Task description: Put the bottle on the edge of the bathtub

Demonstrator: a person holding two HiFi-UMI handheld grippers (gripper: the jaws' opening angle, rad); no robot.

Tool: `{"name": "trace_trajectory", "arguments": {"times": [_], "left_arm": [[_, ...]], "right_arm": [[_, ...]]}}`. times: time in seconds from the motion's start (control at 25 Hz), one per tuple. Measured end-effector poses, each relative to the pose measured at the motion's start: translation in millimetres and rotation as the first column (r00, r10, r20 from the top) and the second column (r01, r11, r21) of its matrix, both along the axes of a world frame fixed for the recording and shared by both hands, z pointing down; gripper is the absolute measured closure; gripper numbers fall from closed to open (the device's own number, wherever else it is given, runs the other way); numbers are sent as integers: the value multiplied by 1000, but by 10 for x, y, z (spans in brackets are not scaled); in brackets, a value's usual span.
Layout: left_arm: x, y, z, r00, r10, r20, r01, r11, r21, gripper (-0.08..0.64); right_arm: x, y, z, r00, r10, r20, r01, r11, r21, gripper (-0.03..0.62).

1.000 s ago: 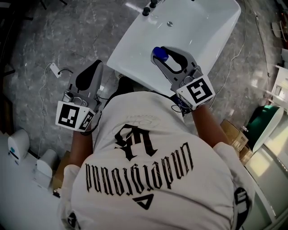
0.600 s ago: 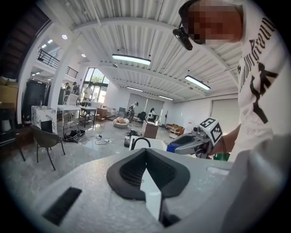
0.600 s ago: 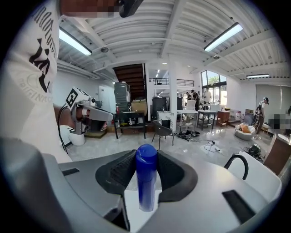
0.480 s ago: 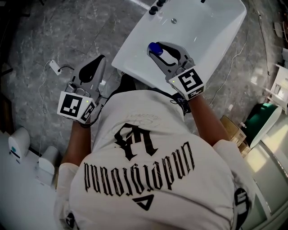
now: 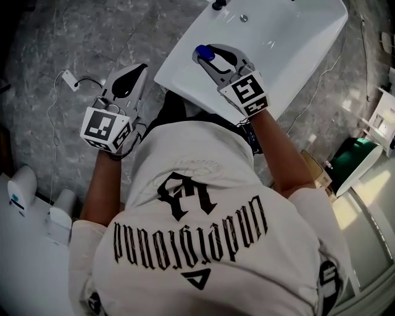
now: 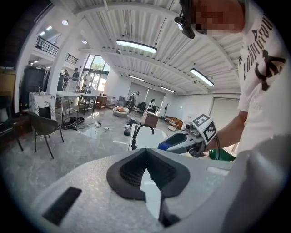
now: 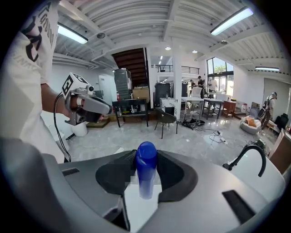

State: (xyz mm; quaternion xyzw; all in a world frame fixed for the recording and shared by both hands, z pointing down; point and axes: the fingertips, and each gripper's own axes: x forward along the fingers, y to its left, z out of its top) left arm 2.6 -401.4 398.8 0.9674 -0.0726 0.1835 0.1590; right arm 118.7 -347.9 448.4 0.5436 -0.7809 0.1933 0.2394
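Since the picture of one second ago, both of my grippers stand higher in the head view, and the white bathtub [image 5: 290, 43] has also slid toward the top edge. The bottle [image 7: 146, 173] has not left the jaws in this time. It is now closer to the left near corner of the tub than it was.

Nearest to the camera, the two bare forearms come out from the white shirt [image 5: 197, 247] and reach forward. The left arm is bent outward, and it carries the left gripper [image 6: 146, 152] above the grey marble floor [image 5: 74, 37], beside the tub and apart from it. The right arm is stretched further, so that the right gripper [image 5: 205, 54] hangs over the near rim of the tub.

On the left gripper the dark pads meet at their tips and nothing is between them. On the right gripper the jaws are closed around the blue bottle. It stands upright between the two pads, with its rounded cap pointing away from the gripper's camera. White tub surface shows under it. I cannot tell whether its base touches the rim.

Further away, the dark tap fittings [image 5: 219, 5] sit at the far end of the tub. A thin cable with a white plug [image 5: 70, 80] lies on the floor to the left.
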Motion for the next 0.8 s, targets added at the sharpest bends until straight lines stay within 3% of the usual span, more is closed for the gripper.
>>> {"name": "trace_trajectory", "arguments": {"times": [0.8], "left_arm": [[71, -171, 1235, 990, 83, 114, -68, 989, -131, 546]], "right_arm": [[77, -286, 1503, 997, -17, -76, 3, 984, -180, 449]]}}
